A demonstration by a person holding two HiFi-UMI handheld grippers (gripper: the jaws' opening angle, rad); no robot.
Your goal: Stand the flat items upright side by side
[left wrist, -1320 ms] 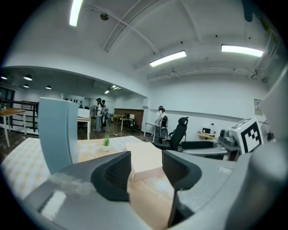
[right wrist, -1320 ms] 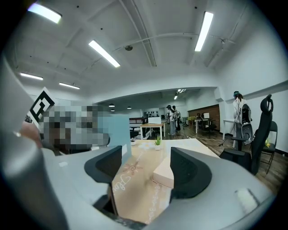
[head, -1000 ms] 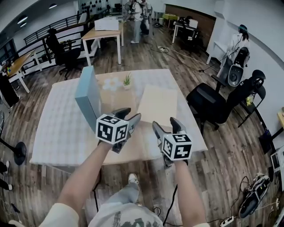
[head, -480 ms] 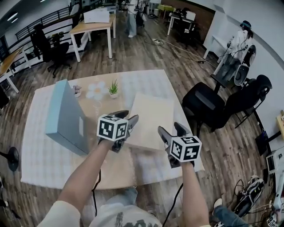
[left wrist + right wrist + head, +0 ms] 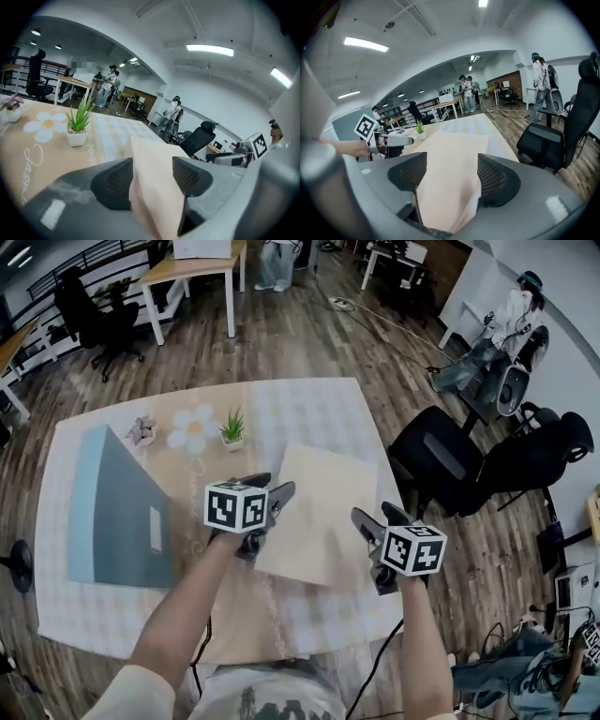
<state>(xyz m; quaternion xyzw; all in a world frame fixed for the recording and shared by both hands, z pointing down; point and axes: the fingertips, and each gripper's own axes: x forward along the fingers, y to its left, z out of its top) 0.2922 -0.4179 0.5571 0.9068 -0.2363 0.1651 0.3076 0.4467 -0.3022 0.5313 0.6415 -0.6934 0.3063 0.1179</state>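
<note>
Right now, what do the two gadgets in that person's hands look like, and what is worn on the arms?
The left gripper and right gripper match: dark grey plastic, each with two jaws lined with ribbed black pads. Each carries a white cube printed with black square markers. A thin black cable trails below the right one. A short pale sleeve covers the upper arm.

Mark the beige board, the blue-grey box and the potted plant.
beige board (image 5: 319, 514), head view, middle of its top face.
blue-grey box (image 5: 122, 519), head view, middle of its broad dark face.
potted plant (image 5: 232, 431), head view, where the leaves meet the white pot.
</note>
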